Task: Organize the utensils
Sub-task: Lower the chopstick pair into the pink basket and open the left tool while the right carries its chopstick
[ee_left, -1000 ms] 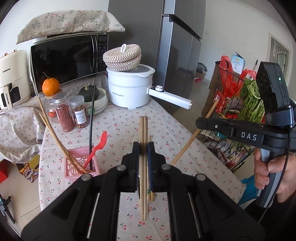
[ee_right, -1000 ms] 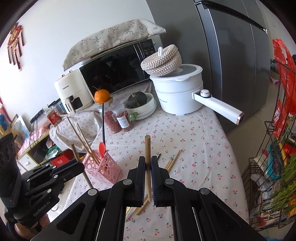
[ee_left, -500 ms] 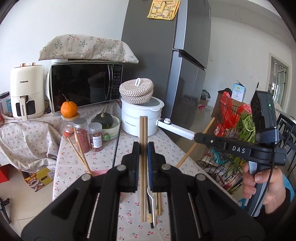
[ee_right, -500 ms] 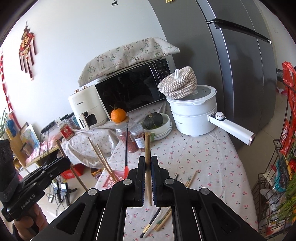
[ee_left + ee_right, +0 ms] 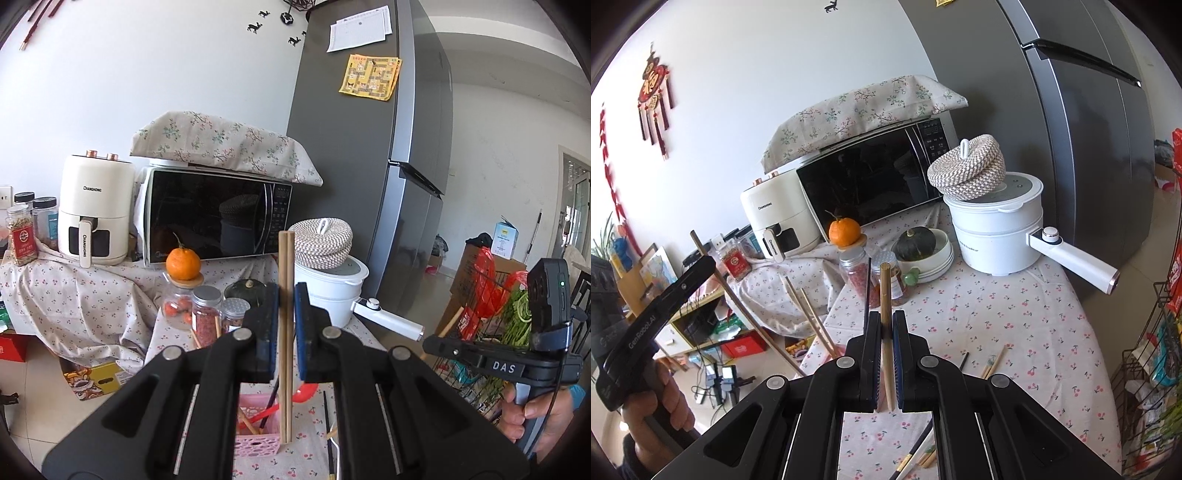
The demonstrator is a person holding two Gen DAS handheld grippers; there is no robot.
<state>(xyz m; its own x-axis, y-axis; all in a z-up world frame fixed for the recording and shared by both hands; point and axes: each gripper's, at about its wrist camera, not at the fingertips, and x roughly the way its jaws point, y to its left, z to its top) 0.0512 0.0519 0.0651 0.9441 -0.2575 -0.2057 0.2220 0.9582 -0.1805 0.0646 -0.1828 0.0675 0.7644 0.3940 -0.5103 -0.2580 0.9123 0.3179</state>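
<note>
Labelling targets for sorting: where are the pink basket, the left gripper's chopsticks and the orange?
pink basket (image 5: 258, 445), left wrist view, front wall.
chopsticks (image 5: 285, 258), left wrist view, upper shafts above the jaws.
orange (image 5: 844, 231), right wrist view, centre of the fruit.

Bright daylight — sharp, fisheye-warped edges

left gripper (image 5: 286, 306): matte black, blue pads, silver round screws, white strips along the arms, "GenRobot.AI" in white on its side | right gripper (image 5: 885, 334): same black build, "DAS" label, green light, thin black cable | hands: bare skin
</note>
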